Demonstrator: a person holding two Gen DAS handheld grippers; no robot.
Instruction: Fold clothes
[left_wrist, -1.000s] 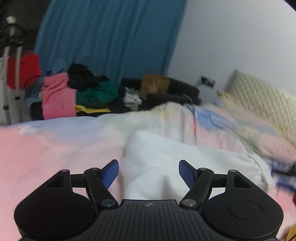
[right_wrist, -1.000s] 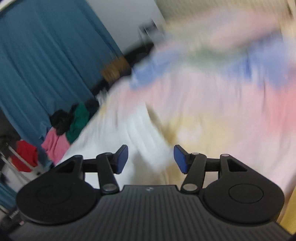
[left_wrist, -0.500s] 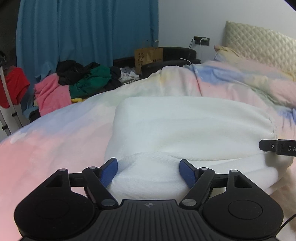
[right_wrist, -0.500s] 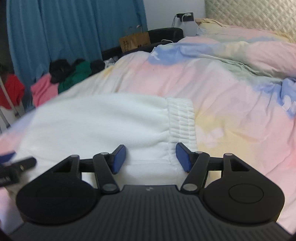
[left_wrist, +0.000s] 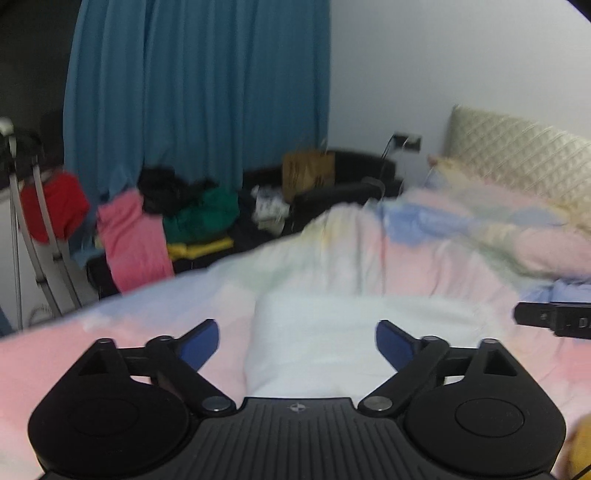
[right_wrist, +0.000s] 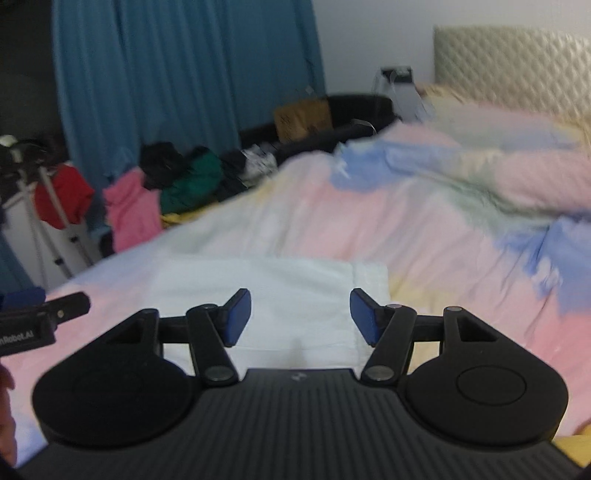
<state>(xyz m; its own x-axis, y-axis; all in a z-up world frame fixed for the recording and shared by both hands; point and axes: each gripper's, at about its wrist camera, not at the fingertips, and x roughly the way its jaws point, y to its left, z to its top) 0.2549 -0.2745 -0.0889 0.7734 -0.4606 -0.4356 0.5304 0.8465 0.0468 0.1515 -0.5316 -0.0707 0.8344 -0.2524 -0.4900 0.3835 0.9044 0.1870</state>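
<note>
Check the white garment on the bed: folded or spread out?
Folded. The white garment lies as a compact rectangle on the pastel duvet, its ribbed band stacked along the right edge. Both grippers are open, off it.

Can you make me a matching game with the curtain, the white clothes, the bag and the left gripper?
Things:
1. curtain
2. white clothes
3. bag
4. left gripper

Matches:
A. brown
B. open
C. blue
D. lying on the bed

Pairs: 1-C, 2-D, 3-A, 4-B
</note>
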